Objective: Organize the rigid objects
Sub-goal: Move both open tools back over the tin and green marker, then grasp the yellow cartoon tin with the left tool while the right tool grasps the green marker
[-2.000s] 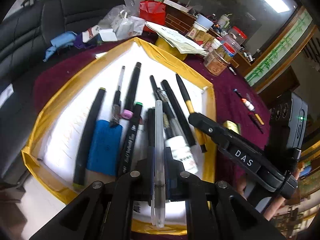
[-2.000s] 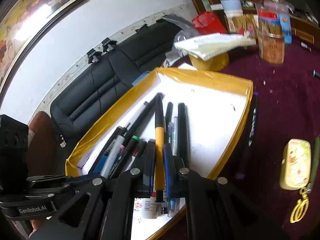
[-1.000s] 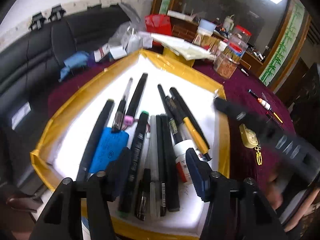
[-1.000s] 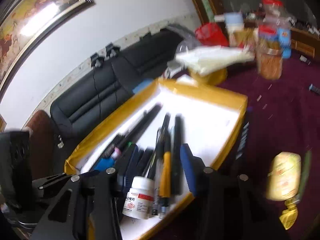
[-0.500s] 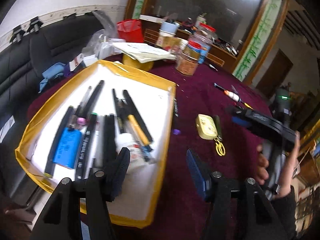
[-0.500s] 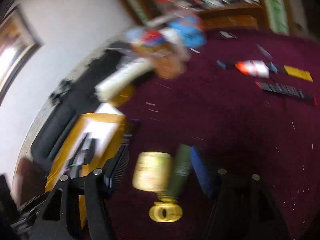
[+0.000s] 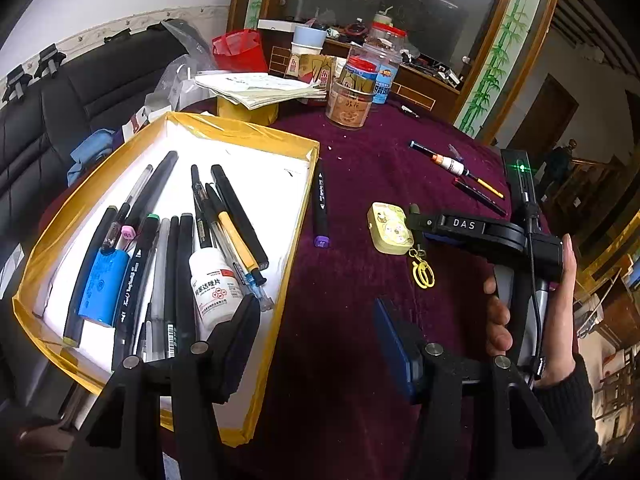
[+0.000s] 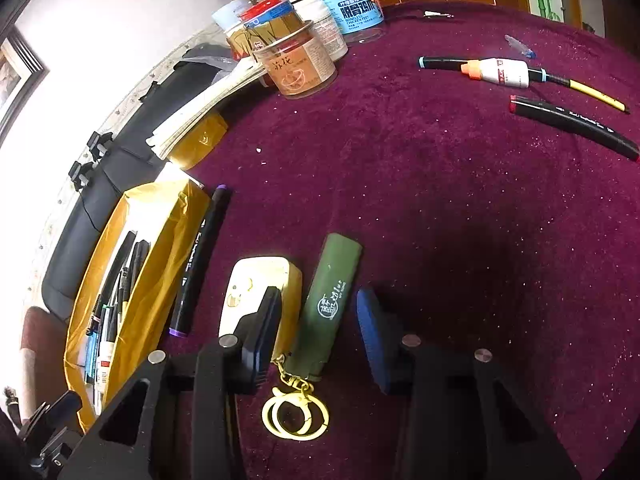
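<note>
A yellow-rimmed tray (image 7: pixel 240 136) holds several pens, a blue case (image 7: pixel 102 288) and a white pill bottle (image 7: pixel 214 286). My left gripper (image 7: pixel 316 320) hangs open over the tray's right edge with nothing between its fingers. On the maroon cloth, my right gripper (image 8: pixel 318 312) straddles a green lighter-shaped case (image 8: pixel 332 292). Its jaws are closing, and the pads stand apart from the case. The left finger overlaps a pale yellow key tag (image 8: pixel 256 284) with a yellow ring (image 8: pixel 294 412). A purple-capped black marker (image 8: pixel 200 256) lies beside the tray. In the left wrist view the right gripper (image 7: pixel 414 220) touches down by the tag (image 7: pixel 390 228).
Jars (image 8: pixel 296 68), a stack of papers (image 7: pixel 260 86) and a red bag (image 7: pixel 240 50) crowd the table's far side. A white glue bottle (image 8: pixel 500 72) and a red-capped marker (image 8: pixel 572 124) lie far right. A hand (image 7: pixel 560 300) grips the right tool. A black sofa (image 7: pixel 60 92) stands left.
Both grippers let go of pens in the tray and drew away to the right. The right one swung down onto the cloth around the green case, and its jaws have narrowed.
</note>
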Demonstrator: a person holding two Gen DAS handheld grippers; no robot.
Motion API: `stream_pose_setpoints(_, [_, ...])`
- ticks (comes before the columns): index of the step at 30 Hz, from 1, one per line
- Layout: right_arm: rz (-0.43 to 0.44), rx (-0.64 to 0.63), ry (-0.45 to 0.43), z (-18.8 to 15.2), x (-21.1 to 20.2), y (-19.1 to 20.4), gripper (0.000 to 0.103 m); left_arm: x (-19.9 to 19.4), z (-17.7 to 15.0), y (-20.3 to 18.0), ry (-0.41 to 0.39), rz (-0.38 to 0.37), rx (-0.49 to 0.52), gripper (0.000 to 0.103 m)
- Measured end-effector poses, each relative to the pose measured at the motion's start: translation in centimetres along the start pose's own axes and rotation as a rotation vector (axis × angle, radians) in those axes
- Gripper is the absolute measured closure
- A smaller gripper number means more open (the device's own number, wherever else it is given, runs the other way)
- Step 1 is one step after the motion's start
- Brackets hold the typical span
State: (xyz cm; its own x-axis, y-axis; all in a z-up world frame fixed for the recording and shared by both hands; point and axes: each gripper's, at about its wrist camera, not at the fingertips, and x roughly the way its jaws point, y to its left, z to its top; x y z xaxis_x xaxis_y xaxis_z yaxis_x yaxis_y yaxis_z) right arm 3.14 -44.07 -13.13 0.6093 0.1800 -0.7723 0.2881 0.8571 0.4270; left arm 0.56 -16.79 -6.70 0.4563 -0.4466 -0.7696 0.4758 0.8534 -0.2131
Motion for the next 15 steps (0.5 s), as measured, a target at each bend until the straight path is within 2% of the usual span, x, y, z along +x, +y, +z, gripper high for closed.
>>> stream_pose_setpoints(4, [0.009,0.014,0.017,0.2,0.1,-0.4,0.068,0.1,0.3,-1.2,0.006,-0.002,0.029,0.041])
stream_pose_setpoints(5, [0.012,0.030,0.020,0.3,0.0,-0.9,0.076,0.1,0.5,-1.7,0.006,-0.004,0.040,0.041])
stream_pose_setpoints(6, [0.012,0.037,0.024,0.4,0.1,-1.2,0.078,0.2,0.6,-2.0,0.009,-0.007,0.047,0.041])
stream_pose_setpoints(8, [0.011,0.020,0.019,0.2,0.0,-1.1,0.077,0.6,0.8,-2.6,0.024,-0.017,0.059,0.041])
stream_pose_setpoints(15, [-0.076,-0.098,-0.008,-0.7,0.4,1.6,0.071,2.2,1.3,-4.9,0.057,-0.021,0.093,0.041])
